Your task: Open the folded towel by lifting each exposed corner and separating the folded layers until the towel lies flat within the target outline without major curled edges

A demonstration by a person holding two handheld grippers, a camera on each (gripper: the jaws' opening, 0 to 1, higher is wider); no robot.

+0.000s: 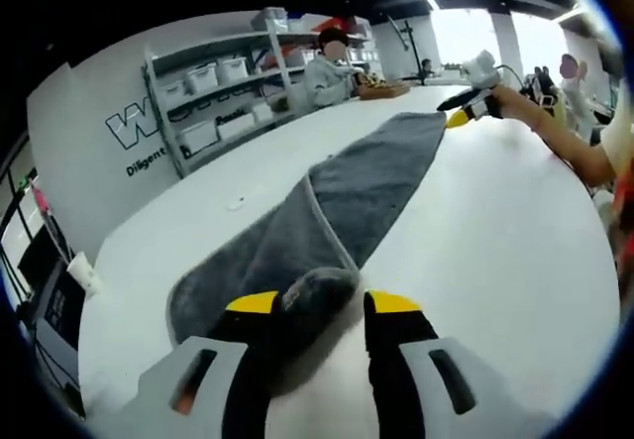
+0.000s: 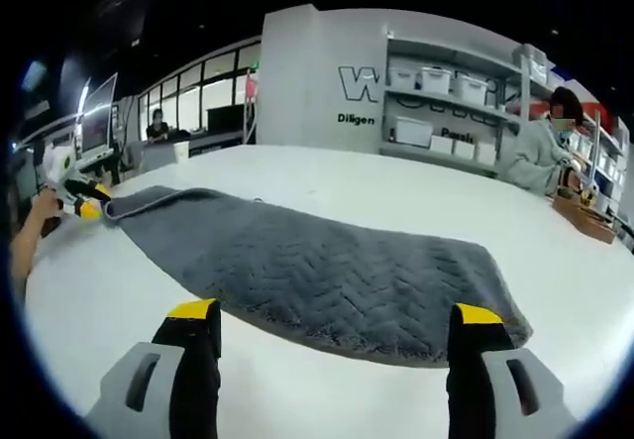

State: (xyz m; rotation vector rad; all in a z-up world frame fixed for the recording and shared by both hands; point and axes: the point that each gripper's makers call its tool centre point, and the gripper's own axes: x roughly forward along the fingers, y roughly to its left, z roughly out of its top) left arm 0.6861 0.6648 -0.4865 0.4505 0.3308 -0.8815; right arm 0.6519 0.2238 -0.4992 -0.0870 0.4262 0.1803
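The left gripper [image 1: 322,305] has its jaws clamped on one end of the grey towel [image 2: 317,271] to peel its fold, while the right gripper [image 2: 337,325], jaws wide apart, hangs near the towel's opposite end on the desk [image 2: 327,196].

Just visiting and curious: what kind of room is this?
Probably a lab or workshop office: shelves of storage bins, a big white table with a grey towel on it, and a person working at its far edge.

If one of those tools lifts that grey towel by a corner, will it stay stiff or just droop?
The grey towel would probably droop: in the left gripper view its near end bunches softly between the left tool. Its thick, fluffy pile suggests some weight, so the rest would likely drag along the white table rather than slide freely.
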